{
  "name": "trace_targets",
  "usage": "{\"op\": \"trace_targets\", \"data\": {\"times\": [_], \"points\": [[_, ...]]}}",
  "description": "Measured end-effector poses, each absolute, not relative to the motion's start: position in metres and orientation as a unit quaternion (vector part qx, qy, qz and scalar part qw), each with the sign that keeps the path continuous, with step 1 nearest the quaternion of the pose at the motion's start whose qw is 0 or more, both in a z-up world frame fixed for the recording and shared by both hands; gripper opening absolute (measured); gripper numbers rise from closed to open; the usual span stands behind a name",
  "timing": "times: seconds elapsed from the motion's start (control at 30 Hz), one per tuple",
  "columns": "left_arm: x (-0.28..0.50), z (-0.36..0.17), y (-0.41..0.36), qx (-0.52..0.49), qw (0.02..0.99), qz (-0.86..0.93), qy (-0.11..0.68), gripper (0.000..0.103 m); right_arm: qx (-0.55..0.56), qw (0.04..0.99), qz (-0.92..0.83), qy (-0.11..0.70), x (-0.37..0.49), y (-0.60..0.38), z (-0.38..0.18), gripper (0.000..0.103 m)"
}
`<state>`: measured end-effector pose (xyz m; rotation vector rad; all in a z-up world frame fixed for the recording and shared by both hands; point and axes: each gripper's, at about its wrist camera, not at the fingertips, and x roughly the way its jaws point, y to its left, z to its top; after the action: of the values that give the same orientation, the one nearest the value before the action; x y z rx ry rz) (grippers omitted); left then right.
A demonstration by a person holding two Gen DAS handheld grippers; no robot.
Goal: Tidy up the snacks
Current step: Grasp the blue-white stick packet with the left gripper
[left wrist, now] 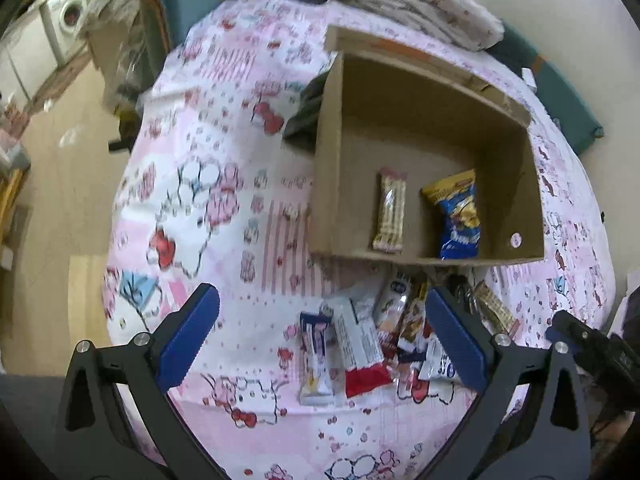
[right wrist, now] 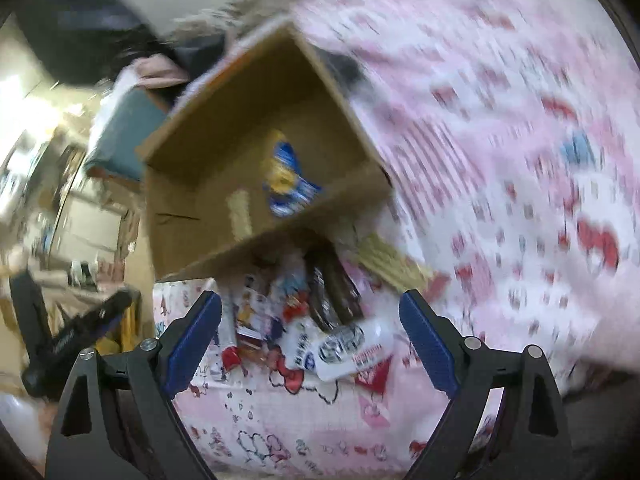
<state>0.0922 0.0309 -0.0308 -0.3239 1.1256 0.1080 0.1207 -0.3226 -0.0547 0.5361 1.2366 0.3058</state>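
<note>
An open cardboard box (left wrist: 336,148) (right wrist: 176,216) sits on a pink cartoon-print bedspread. Inside lie a beige wafer bar (left wrist: 390,210) and a blue and yellow snack bag (left wrist: 458,216) (right wrist: 286,178). In front of the box a pile of snack packets (left wrist: 372,340) (right wrist: 304,320) is spread on the cover, among them a red and white bar (left wrist: 362,354) and a white packet (right wrist: 352,346). My left gripper (left wrist: 322,332) hangs open above the pile with nothing between its blue pads. My right gripper (right wrist: 310,336) is open too, over the same pile; its view is blurred.
The bedspread (left wrist: 208,200) runs to a rounded edge, with wooden floor (left wrist: 64,208) to the left. A rumpled blanket (left wrist: 420,4) lies behind the box. A washing machine (left wrist: 68,20) stands far left. The other gripper's tip (left wrist: 584,340) (right wrist: 92,320) shows at each view's side.
</note>
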Motion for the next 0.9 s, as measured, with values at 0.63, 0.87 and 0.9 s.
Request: {"op": "trace_targets", "data": {"times": [0.63, 0.87, 0.9], "points": [[0.089, -0.143, 0.010, -0.136, 0.709, 0.038, 0.691, 0.044, 0.279, 0.742, 0.134, 0.594, 0.124, -0.321, -0.071, 0.093], [0.091, -0.133, -0.001, -0.105, 0.719, 0.039, 0.686, 0.012, 0.275, 0.735, 0.133, 0.605, 0.126, -0.318, -0.077, 0.093], [0.091, -0.129, 0.001, -0.106, 0.723, 0.041, 0.682, 0.012, 0.270, 0.733, 0.134, 0.609, 0.126, -0.316, -0.078, 0.093]]}}
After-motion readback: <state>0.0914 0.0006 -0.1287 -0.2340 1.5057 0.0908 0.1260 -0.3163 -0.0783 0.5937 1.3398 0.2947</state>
